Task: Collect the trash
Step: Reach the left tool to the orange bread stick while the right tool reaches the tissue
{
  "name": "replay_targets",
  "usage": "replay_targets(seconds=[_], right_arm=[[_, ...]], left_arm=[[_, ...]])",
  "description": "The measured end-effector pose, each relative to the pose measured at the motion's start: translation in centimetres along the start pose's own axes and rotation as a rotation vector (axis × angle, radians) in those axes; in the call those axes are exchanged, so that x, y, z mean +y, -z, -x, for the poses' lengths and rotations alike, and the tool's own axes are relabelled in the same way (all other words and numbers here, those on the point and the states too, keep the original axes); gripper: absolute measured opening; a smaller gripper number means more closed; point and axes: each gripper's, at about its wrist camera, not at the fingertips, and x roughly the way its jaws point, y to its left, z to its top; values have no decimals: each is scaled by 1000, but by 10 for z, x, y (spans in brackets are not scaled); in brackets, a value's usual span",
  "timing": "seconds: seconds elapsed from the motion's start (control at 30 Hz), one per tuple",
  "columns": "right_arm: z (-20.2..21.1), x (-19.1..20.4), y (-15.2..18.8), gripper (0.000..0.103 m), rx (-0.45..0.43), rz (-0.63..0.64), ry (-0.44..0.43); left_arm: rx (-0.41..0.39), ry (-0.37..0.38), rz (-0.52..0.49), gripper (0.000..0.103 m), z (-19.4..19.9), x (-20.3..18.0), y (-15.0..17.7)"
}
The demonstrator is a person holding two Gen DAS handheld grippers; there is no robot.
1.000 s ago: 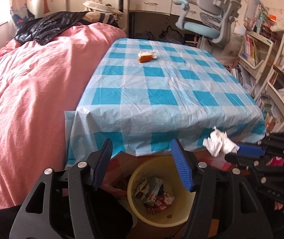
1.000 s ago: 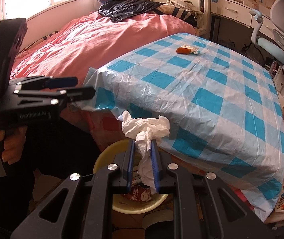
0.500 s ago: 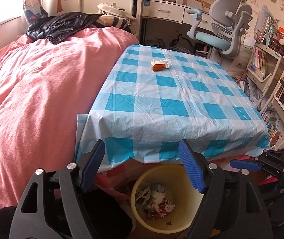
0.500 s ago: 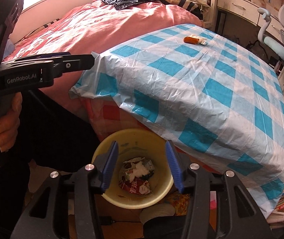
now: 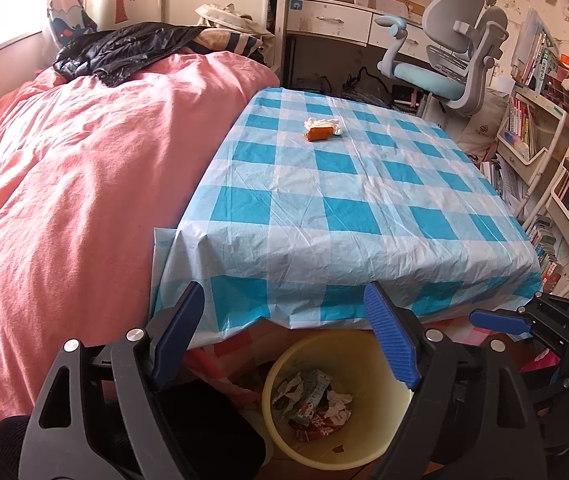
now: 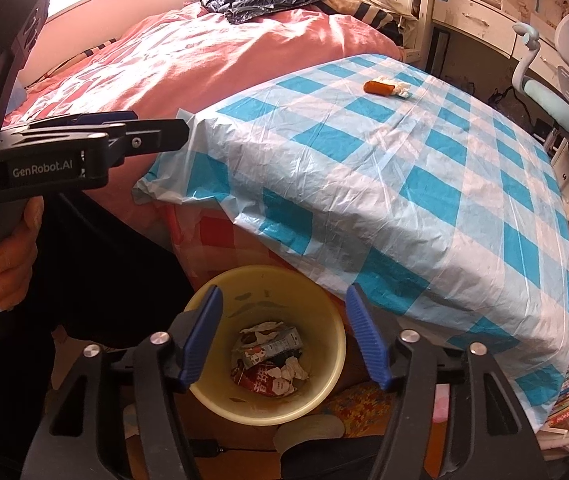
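Note:
A yellow trash bin [image 6: 326, 394] stands on the floor under the near table edge, with crumpled paper and wrappers [image 6: 272, 356] inside; it also shows in the left wrist view [image 5: 368, 346]. My right gripper [image 6: 282, 322] is open and empty, directly above the bin. My left gripper [image 5: 288, 320] is open and empty, over the bin's near side by the table edge. An orange wrapper with white tissue [image 5: 321, 129] lies on the far part of the blue checked tablecloth [image 5: 344, 208]; it also shows in the right wrist view [image 6: 386, 86].
A bed with a pink duvet [image 5: 84, 168] runs along the table's left side. A grey-blue desk chair [image 5: 444, 64] and white desk stand behind the table. Bookshelves [image 5: 536, 136] line the right. The left gripper's body [image 6: 64, 152] shows at left in the right wrist view.
My right gripper opened and dropped the white tissue into the bin. Both grippers have shifted slightly over the bin.

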Motion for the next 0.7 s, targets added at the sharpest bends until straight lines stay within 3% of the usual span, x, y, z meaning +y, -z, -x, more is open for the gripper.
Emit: replay_targets(seconds=[0.17,0.3,0.57,0.7], right_arm=[[6,0,-8,65,-26,5,6],[7,-6,-22,65,-42,-4,6],[-11,-42,-76,66,-64,4,32],[-31,-68,-102,66,-60,-4,54]], left_arm=[[-17,2,3,81,1,1,-15],[-26,-4,14,83,-9,7,-46],[0,-10,72,83,-67,16,-121],[31,1,16,83,-107,3,-153]])
